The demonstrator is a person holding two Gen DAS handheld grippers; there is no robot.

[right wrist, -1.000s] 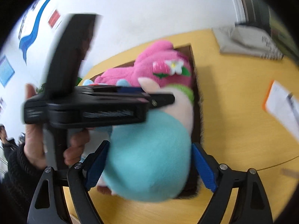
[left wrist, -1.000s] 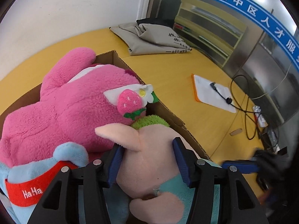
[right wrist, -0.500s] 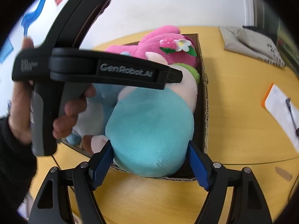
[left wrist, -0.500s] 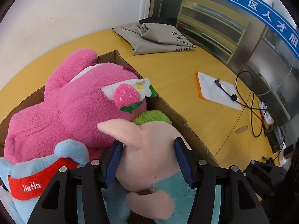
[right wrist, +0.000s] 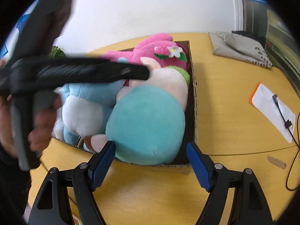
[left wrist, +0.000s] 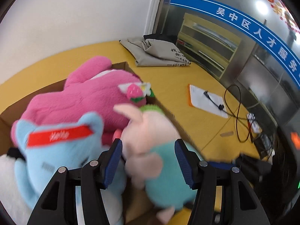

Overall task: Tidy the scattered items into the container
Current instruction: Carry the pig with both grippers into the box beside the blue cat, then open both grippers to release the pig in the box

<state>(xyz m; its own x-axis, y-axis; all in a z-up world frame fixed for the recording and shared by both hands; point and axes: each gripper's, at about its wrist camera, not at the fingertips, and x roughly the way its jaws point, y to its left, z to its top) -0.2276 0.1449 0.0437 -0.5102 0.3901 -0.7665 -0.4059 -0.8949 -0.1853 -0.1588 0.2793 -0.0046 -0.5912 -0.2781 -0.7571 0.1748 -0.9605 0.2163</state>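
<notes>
- While the left gripper point(left wrist: 148, 161) has its pads around the pig plush point(right wrist: 150, 120), which lies in the cardboard box point(right wrist: 194, 97), contact is blurred, so I cannot tell if it grips.
- Right gripper point(right wrist: 150, 161) stands wide, empty, just short of the plush.
- Best press the toy down level before letting go.
- Box floor is hidden beneath the toys.

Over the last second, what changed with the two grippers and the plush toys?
The right gripper let go of the teal-bodied pig plush and drew back; its jaws now stand clear of it. The left gripper pulled back too, its jaws loosely around the pig. Pink plush, blue plush and cardboard box stayed put.
</notes>
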